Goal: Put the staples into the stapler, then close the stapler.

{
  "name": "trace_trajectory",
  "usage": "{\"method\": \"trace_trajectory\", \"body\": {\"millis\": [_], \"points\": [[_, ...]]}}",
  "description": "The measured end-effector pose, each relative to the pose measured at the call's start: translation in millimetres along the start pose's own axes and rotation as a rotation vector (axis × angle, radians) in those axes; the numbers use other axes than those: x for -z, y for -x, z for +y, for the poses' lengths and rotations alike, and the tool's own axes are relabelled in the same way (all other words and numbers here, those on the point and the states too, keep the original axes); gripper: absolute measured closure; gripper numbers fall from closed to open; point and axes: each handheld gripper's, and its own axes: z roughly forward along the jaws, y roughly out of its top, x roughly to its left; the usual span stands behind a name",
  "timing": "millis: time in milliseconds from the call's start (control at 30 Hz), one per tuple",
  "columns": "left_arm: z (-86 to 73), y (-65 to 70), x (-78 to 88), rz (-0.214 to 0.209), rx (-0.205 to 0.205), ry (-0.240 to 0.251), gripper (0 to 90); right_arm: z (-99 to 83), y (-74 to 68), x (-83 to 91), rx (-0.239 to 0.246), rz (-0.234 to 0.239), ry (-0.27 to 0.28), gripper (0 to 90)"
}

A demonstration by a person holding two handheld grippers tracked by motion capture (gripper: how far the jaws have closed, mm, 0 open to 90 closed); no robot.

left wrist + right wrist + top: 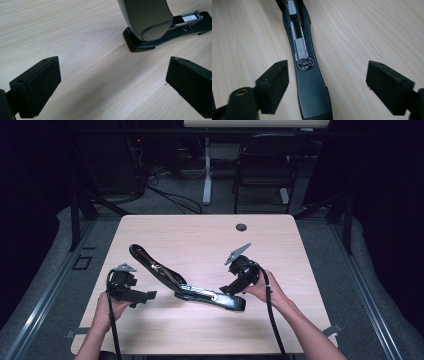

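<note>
Stapler [200, 292], black, large desk type, swung fully open: base lying flat near the middle of the table, slightly toward the person's edge; top arm [150, 262] raised and angled back toward the far left. In the right gripper view the base [312, 95] runs up the middle, with the round metal anvil [305, 64] and the open staple channel [298, 47] above it. In the left gripper view the arm's rounded black end [147, 17] rises above the base's end [136, 45], with a strip of staples [190, 18] in the mechanism behind.

Table [200, 235], light wood grain, rectangular, with a small round cable hole [241, 227] near the far edge.

Right gripper [227, 290], held in the right hand [262, 287], at the near right end of the stapler base. Jaws wide apart; the base lies between them, with clear table showing on either side, pads [274, 85] not touching it.

Left gripper [145, 296], held in the left hand [107, 307], near the left edge of the table, pointed toward the stapler and apart from it. Jaws wide, nothing between them but bare table; pads [43, 85] clear.
</note>
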Motion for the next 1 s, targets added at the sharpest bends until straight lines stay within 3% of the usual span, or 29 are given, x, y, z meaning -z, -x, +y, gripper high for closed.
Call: {"method": "trace_trajectory", "body": {"millis": [167, 367, 433, 467, 533, 633, 733, 833, 1000], "points": [[-0.3, -0.9, 0.7, -0.001, 0.005, 0.005, 0.0, -5.1, 1.8, 6.1, -0.019, 0.009, -0.005, 7.0], [0.4, -1.4, -0.3, 0.006, 0.01, 0.002, 0.0, -12.3, 2.6, 12.0, -0.053, -0.031, -0.031, 5.9], [0.5, -2.0, -0.8, 0.037, 0.014, -0.019, 0.4, -15.7, 3.1, 14.2, -0.055, -0.038, -0.038, 16.0], [0.1, -3.0, -0.9, 0.044, 0.022, -0.016, 2.1, -17.7, 3.2, 15.1, -0.055, -0.036, -0.041, 15.6], [-0.5, -6.2, 0.6, 0.06, 0.048, -0.004, 10.8, -20.8, 3.3, 17.3, -0.058, -0.042, -0.04, 23.9], [-0.1, -9.8, 3.4, 0.084, 0.08, 0.023, 19.2, -21.2, 3.6, 19.3, -0.068, -0.064, -0.012, 28.6], [1.7, -13.9, 4.6, 0.094, 0.096, 0.067, 32.2, -19.0, 3.1, 20.9, -0.039, -0.073, 0.001, 45.6], [10.5, -21.3, 3.7, 0.112, 0.139, 0.125, 45.9, -17.4, 3.0, 19.0, -0.026, -0.062, 0.006, 65.2], [18.9, -33.4, -1.2, 0.13, 0.185, 0.205, 70.3, -13.5, 1.4, 16.8, -0.005, -0.081, 0.015, 82.1]]}}
